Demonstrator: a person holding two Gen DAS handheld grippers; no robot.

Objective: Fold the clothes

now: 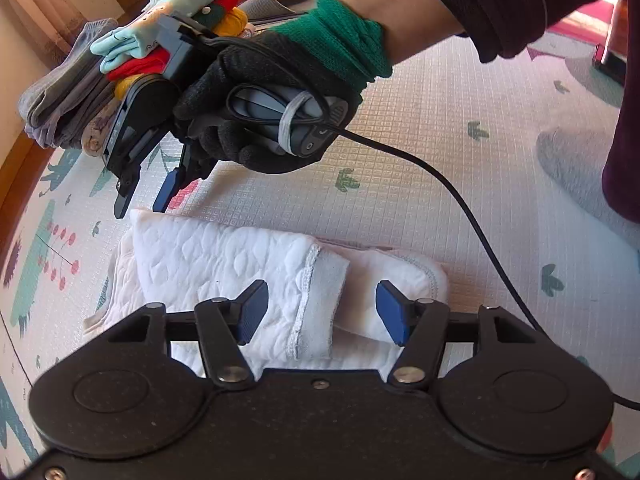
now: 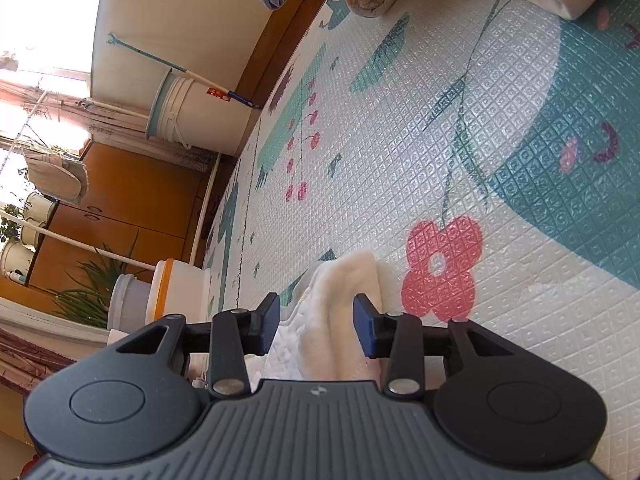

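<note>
Right claw (image 1: 142, 200) tilted down, open, over white garment (image 1: 224, 264); left claw (image 1: 322, 312) wide open.

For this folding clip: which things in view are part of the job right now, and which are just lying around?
In play:
- white quilted garment, partly folded on the play mat
- left gripper, fingers open over it
- right gripper, open at its far corner
- gloved hand

Lying about:
- pile of clothes at the mat's edge
- white bucket
- potted plant
</note>
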